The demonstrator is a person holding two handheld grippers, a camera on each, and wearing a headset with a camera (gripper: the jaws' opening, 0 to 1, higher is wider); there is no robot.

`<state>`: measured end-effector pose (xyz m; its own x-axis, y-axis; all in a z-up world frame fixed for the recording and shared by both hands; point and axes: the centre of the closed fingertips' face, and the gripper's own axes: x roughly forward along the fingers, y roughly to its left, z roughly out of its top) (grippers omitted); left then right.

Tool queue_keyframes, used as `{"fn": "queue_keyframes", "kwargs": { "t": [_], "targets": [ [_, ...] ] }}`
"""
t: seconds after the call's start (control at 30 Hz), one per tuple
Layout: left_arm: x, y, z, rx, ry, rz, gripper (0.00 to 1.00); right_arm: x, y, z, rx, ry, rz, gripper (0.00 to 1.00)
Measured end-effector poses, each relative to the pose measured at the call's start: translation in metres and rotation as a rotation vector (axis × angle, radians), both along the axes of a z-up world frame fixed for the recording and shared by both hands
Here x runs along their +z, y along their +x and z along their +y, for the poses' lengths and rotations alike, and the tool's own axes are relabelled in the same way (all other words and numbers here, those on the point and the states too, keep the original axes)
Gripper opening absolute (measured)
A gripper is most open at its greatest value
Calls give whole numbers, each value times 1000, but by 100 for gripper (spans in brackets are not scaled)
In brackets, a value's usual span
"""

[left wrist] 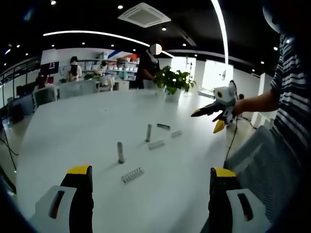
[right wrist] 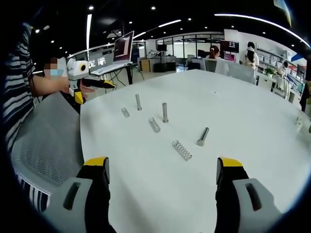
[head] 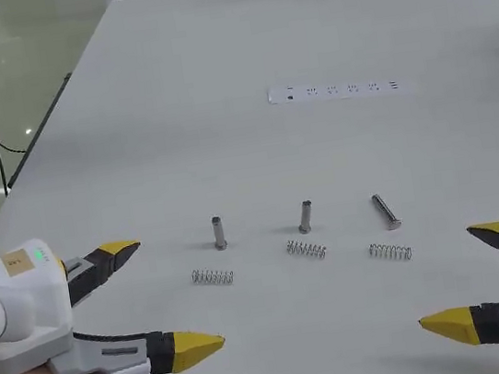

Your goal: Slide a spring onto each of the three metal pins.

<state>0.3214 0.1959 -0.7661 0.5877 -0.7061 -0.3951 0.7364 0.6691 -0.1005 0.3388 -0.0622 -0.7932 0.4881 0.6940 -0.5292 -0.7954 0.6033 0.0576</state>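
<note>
On the white bench [head: 216, 80], three springs [head: 306, 250] lie loose, each just before one of three pins [head: 305, 217]: two upright, the rightmost lying over. Nearer, the left gripper [head: 179, 294] and the right gripper [head: 446, 276], its body cut off, hover with jaws wide.

Three metal pins on one white table [head: 226, 153]: the left pin [head: 219, 232] and middle pin [head: 306, 216], two standing upright, and the right pin [head: 385, 211], one lying on its side. Three springs, all lying flat: left spring [head: 213, 277], middle spring [head: 307, 250], right spring [head: 390, 252]. One white power strip [head: 334, 90]. Two yellow-tipped grippers, the left gripper [head: 179, 294] and the right gripper [head: 448, 276], each with two jaws spread apart
</note>
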Motion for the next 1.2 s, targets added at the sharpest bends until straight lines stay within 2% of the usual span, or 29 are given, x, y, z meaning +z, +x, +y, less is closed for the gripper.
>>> {"fn": "queue_keyframes", "kwargs": {
  "t": [0.53, 0.93, 1.2],
  "targets": [
    [3, 2, 3, 8, -11, 1, 98, -3, 1, 3, 4, -5, 12, 91],
    [2, 6, 4, 2, -8, 4, 98, 1, 14, 4, 11, -10, 9, 90],
    [2, 11, 4, -16, -5, 8, 98, 11, 30, 9, 15, 3, -6, 90]
  ]
}}
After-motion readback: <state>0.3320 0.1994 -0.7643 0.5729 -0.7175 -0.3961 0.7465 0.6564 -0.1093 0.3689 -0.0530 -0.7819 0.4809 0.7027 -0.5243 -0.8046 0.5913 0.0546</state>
